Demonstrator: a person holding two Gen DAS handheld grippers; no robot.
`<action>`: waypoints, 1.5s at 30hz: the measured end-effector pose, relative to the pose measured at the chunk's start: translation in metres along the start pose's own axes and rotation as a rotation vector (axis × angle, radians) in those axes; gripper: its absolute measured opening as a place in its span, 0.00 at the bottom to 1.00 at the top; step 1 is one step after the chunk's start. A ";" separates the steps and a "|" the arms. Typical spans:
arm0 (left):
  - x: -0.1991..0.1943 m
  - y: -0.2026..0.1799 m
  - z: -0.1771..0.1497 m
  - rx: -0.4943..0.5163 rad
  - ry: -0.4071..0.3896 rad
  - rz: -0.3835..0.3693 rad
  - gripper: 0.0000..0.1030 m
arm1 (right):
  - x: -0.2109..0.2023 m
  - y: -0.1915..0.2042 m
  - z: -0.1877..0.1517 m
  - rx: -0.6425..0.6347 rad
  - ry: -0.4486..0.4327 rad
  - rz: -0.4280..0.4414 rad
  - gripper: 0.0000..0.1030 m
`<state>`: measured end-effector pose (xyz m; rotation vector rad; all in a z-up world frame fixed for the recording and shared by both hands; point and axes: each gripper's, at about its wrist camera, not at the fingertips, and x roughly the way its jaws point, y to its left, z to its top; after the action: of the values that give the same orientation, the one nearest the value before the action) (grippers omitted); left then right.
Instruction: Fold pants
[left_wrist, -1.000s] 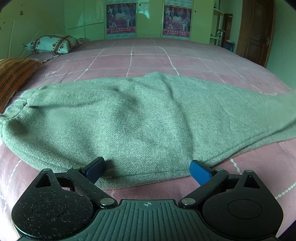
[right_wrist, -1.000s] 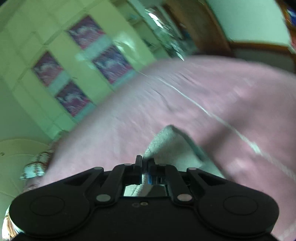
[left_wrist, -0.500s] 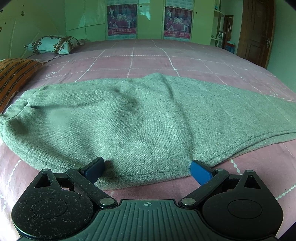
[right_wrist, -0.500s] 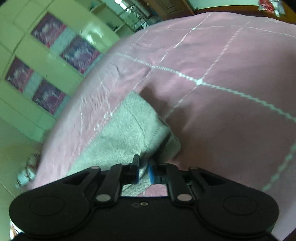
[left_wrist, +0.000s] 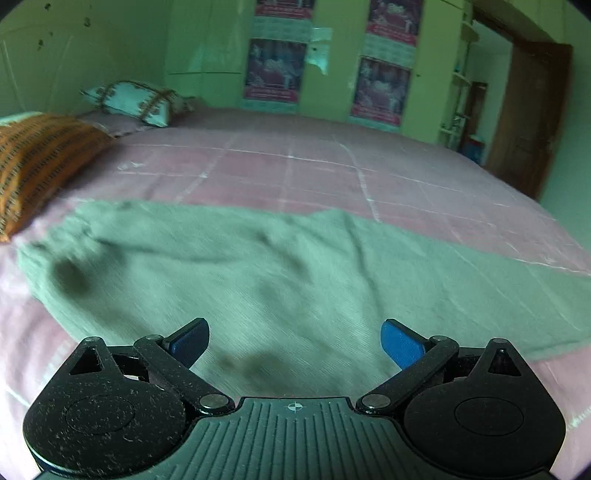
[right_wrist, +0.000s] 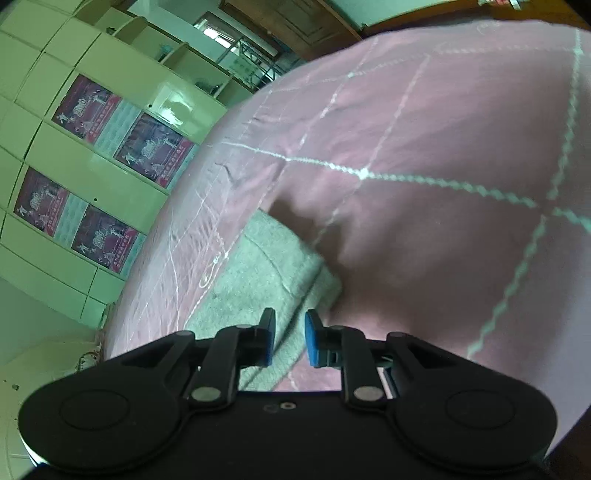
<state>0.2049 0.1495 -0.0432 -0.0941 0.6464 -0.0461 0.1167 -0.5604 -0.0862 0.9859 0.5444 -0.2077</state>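
Left wrist view: the left gripper (left_wrist: 294, 341) hovers low over the grey-green pants (left_wrist: 280, 273), its two blue pads (left_wrist: 400, 345) spread wide with nothing between them. The pants lie flat across the pink quilted bedspread (left_wrist: 295, 166), running from the left side of the bed out past the right edge of the picture; the near hem passes under the gripper body. An orange patterned pillow (left_wrist: 33, 162) lies at the bed's left edge, close to the pants' left end, and a pale patterned pillow (left_wrist: 136, 101) lies farther back by the green wardrobe (left_wrist: 207, 48). Posters (left_wrist: 275, 68) hang on the wardrobe doors, and a brown door (left_wrist: 532, 114) stands at right. The picture is slightly motion-blurred.

Right wrist view, strongly tilted: the right gripper (right_wrist: 289, 343) sits over one end of the pants (right_wrist: 266, 273), its blue pads (right_wrist: 312, 343) parted by a narrow gap. Fabric shows through the gap, but the pads are not pressing on it. This end of the garment lies on the bedspread (right_wrist: 443, 129), its hemmed edge near the fingertips. No containers appear in either view.
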 end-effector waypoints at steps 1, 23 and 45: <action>0.009 0.005 0.003 0.009 0.030 0.066 0.97 | 0.005 -0.002 -0.001 0.005 0.015 -0.011 0.10; 0.041 0.042 -0.014 0.021 0.111 0.088 1.00 | 0.001 -0.002 0.004 -0.094 -0.045 -0.056 0.10; 0.031 0.167 0.003 -0.447 -0.039 0.160 0.55 | -0.013 0.034 -0.022 -0.198 -0.024 0.009 0.17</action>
<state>0.2334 0.3140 -0.0768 -0.4725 0.6146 0.2557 0.1118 -0.5246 -0.0641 0.7922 0.5281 -0.1537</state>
